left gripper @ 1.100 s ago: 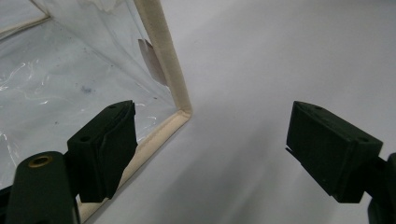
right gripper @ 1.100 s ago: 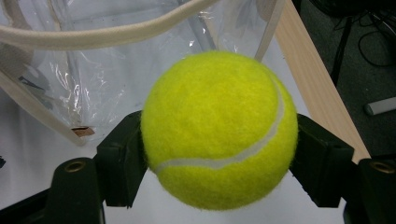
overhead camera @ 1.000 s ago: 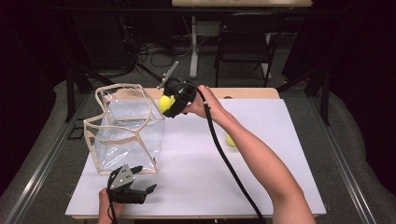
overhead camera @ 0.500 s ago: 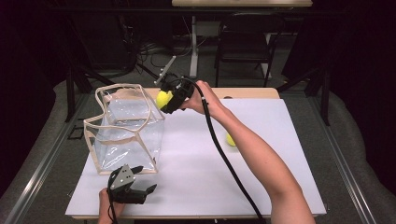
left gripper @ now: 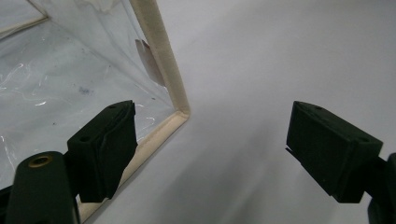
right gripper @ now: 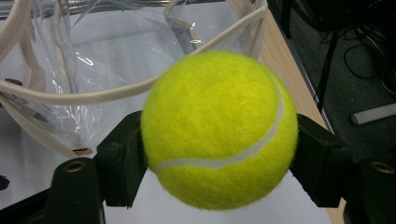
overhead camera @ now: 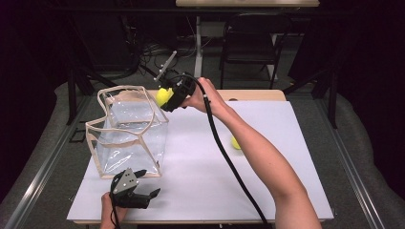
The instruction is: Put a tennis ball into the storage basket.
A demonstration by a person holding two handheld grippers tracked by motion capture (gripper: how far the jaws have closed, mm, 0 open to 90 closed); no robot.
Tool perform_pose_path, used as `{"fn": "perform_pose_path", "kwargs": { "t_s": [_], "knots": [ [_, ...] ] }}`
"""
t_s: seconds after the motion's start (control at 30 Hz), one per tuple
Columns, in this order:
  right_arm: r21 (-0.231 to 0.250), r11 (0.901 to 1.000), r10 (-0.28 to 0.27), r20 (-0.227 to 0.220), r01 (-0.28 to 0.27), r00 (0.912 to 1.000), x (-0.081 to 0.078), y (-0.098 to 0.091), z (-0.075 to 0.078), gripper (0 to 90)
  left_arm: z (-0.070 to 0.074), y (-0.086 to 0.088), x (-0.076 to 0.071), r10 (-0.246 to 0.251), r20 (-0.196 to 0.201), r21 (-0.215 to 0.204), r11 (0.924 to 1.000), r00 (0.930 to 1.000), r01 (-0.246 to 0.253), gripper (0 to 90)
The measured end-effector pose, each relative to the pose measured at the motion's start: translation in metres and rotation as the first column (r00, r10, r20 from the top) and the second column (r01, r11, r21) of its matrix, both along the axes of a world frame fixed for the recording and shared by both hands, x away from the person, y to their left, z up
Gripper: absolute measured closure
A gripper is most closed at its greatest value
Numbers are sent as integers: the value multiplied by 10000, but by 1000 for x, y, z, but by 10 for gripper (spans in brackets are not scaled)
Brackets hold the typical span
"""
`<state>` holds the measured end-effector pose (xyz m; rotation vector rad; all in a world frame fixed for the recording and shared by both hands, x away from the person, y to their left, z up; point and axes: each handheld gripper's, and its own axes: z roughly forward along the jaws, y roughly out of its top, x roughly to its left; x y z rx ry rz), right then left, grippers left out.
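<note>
A yellow tennis ball [right gripper: 219,130] sits clamped between the pads of my right gripper [right gripper: 219,158]. In the high view that gripper [overhead camera: 168,99] holds the ball [overhead camera: 163,96] in the air at the right rim of a clear plastic bag with cream trim [overhead camera: 129,131], which stands open on the white table. A second tennis ball [overhead camera: 235,142] lies on the table right of the forearm. My left gripper [overhead camera: 145,192] rests open near the table's front edge, by the bag's near corner [left gripper: 180,112], with nothing between its jaws [left gripper: 212,140].
The white table [overhead camera: 267,186] has bare room to the right of and in front of the bag. A black cable [overhead camera: 224,152] trails from the right gripper along the forearm. Behind the table stand a chair [overhead camera: 250,45] and dark stands.
The right gripper with the ball has shifted slightly left and up, closer to the bag's rim. The left gripper has stayed where it was.
</note>
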<state>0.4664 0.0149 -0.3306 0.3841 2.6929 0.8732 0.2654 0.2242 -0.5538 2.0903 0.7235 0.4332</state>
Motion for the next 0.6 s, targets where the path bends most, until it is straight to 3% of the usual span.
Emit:
{"fn": "perform_pose_path", "kwargs": {
  "t_s": [0.6],
  "knots": [
    [76, 9999, 92, 195, -93, 9998, 0, 8, 12, 270, 1, 1, 0, 10, 9, 13, 10000, 10000, -10, 162]
  ]
}}
